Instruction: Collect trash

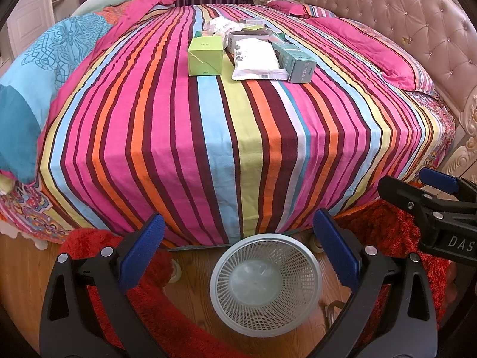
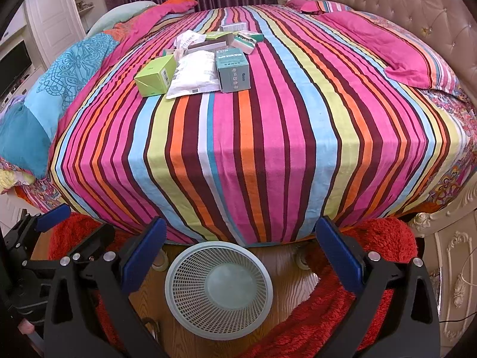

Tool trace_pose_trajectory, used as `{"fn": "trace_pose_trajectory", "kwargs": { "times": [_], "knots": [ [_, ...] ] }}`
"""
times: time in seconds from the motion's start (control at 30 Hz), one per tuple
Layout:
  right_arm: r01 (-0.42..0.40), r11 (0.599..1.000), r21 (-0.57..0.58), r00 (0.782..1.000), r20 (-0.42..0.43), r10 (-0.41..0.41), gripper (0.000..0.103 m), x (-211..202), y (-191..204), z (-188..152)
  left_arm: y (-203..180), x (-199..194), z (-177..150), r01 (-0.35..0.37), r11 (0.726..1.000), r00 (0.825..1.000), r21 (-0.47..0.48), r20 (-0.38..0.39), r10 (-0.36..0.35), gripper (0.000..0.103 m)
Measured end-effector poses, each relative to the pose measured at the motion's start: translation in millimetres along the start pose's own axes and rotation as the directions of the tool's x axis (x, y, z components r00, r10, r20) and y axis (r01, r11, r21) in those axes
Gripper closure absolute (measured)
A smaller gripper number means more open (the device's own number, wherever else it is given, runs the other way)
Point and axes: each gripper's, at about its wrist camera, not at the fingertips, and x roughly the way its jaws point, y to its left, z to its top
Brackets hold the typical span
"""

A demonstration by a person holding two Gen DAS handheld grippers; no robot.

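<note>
Striped bedding (image 1: 208, 137) in pink, orange, blue and maroon covered the bed that filled both views, with a wooden floor (image 2: 286, 271) and a red shaggy rug (image 1: 167, 313) at its foot. The left gripper (image 1: 238, 247) hung above the floor with its blue-padded fingers (image 1: 143, 247) spread wide apart and nothing between them. The right gripper (image 2: 241, 253) was likewise spread wide and empty, held just beside the left one, whose side showed at the left edge of the right wrist view.

Directly below both grippers, a white mesh wastebasket (image 1: 265, 286) stood upright on the floor against the foot of the bed, its inside bare.

Well away from the grippers, toward the middle of the bed, lay the trash in a loose cluster. A lime-green carton (image 1: 205, 56) sat at the near left. A white plastic pouch (image 1: 256, 59) lay beside it, and a teal box (image 1: 295, 59) rested against the pouch's right side. Behind these were smaller boxes (image 2: 238, 40) and crumpled paper (image 2: 187, 41), overlapping one another. Pink pillows (image 2: 396, 50) lay to the right by the tufted headboard (image 1: 411, 15).
</note>
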Motion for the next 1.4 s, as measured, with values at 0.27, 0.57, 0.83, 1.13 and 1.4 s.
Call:
{"fn": "trace_pose_trajectory", "kwargs": {
  "times": [0.27, 0.57, 0.83, 1.13, 1.4],
  "knots": [
    [0.006, 1.0, 0.001, 1.0, 0.005, -0.006, 0.007, -2, -1, 1, 0, -1, 1, -0.001, 1.0, 1.0, -0.001, 0.0, 0.001, 0.006],
    [-0.002, 1.0, -0.009, 1.0, 0.03, 0.002, 0.007, -6, 2, 2, 0, -1, 1, -0.001, 1.0, 1.0, -0.001, 0.001, 0.001, 0.007],
    [-0.007, 1.0, -0.011, 0.999, 0.048, 0.008, 0.007, -10, 2, 3, 3, -6, 6, -0.003, 1.0, 1.0, -0.003, 0.007, 0.003, 0.007],
    [-0.023, 1.0, -0.012, 0.999, 0.042, 0.024, 0.007, -7, 2, 4, 1, -3, 6, -0.007, 1.0, 1.0, 0.001, -0.003, 0.007, 0.007],
    [-0.039, 0.999, -0.002, 0.996, 0.081, 0.039, 0.007, -7, -3, 10, 6, 8, 9, -0.011, 1.0, 1.0, -0.01, -0.019, 0.01, 0.007]
  ]
}}
